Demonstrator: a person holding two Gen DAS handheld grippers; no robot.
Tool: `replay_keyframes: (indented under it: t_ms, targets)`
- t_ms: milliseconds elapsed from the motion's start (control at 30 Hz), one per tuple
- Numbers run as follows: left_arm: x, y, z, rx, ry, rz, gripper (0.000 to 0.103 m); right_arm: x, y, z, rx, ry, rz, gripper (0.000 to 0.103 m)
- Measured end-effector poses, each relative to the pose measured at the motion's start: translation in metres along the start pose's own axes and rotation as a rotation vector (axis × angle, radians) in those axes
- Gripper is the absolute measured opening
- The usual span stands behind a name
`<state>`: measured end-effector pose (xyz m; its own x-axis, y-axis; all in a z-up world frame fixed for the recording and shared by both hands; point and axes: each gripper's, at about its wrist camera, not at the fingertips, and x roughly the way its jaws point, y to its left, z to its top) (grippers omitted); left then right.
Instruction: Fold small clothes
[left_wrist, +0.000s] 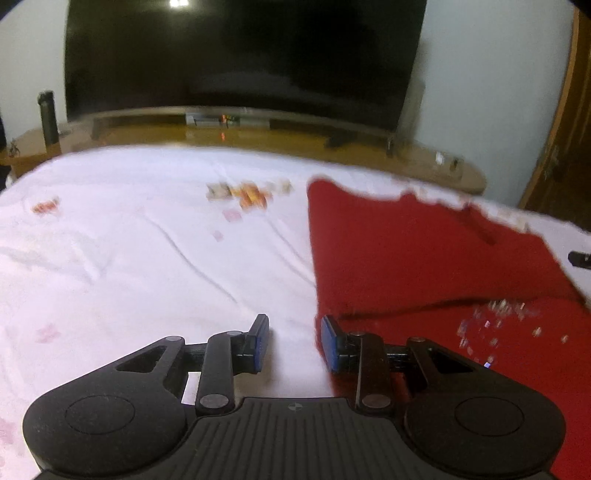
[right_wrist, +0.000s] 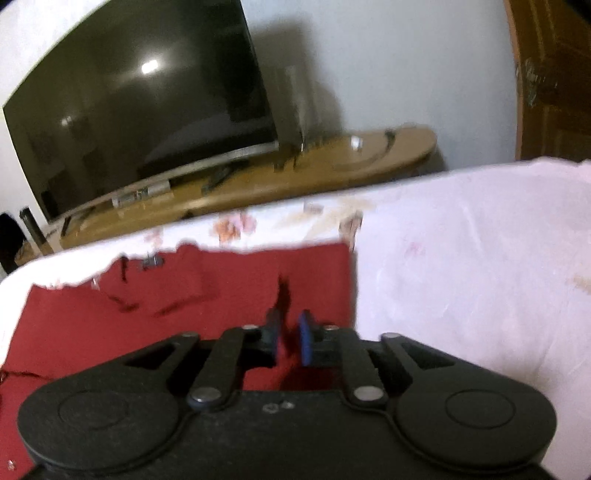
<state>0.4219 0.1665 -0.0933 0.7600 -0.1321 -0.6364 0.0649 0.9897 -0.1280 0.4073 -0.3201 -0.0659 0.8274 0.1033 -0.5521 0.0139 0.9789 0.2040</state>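
The garment (left_wrist: 424, 258) lay on the bed sheet (left_wrist: 147, 258) to my right; beyond the bed stood the television (left_wrist: 240, 55) on its stand (right_wrist: 295, 177).

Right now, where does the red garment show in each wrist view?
Left wrist view: red garment fills the right half, on the white sheet.
Right wrist view: red garment lies lower left, under the jaws.
Shared landmark: the dark television behind the bed.

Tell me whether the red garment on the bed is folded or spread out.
Folded at least once: on the red fabric garment a raised layer edge crosses the lower part, over more red cloth, lying on the white bedsheet. Blur hides further folds.
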Motion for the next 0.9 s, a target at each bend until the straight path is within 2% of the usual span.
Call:
replay_keyframes:
  t_ms: [67,167,333,400,500,533,567,600,700,800,833,900]
  targets:
    - [-0.003,0.004,0.01,-0.028,-0.046,-0.034,0.031,-0.01,0.0,0.007,-0.019,-0.037,0.014,0.022]
    - [0.023,0.003,0.035,-0.062,-0.058,-0.089,0.031,-0.005,-0.003,0.017,-0.009,-0.02,0.036,0.024]
    - [0.088,0.003,0.064,-0.111,-0.001,-0.145,0.031,0.022,-0.008,0.023,0.057,0.03,0.074,0.037]
    - [0.107,0.0,0.068,-0.1,0.036,-0.159,0.031,0.035,-0.01,0.023,0.084,0.061,0.097,0.037]
    - [0.13,-0.008,0.066,-0.091,0.079,-0.164,0.031,0.054,-0.01,0.021,0.094,0.106,0.121,0.029]
    - [0.133,-0.009,0.065,-0.082,0.074,-0.164,0.03,0.057,-0.01,0.02,0.088,0.11,0.128,0.021]
    - [0.134,-0.009,0.066,-0.087,0.068,-0.161,0.02,0.06,-0.008,0.019,0.068,0.108,0.115,0.007]
    - [0.134,-0.006,0.067,-0.121,0.055,-0.165,0.01,0.06,-0.005,0.018,0.041,0.102,0.095,0.004]
    - [0.127,0.001,0.061,-0.178,-0.005,-0.166,0.01,0.043,0.0,0.017,0.001,0.007,0.083,0.004]
    - [0.135,0.004,0.052,-0.198,-0.001,-0.157,0.01,0.034,0.001,0.021,-0.012,-0.052,0.086,0.004]
    - [0.136,0.006,0.051,-0.214,-0.004,-0.16,0.01,0.042,0.0,0.021,-0.027,-0.032,0.066,0.004]
    - [0.137,0.005,0.053,-0.202,0.0,-0.156,0.013,0.063,-0.003,0.015,-0.045,0.065,0.017,0.004]
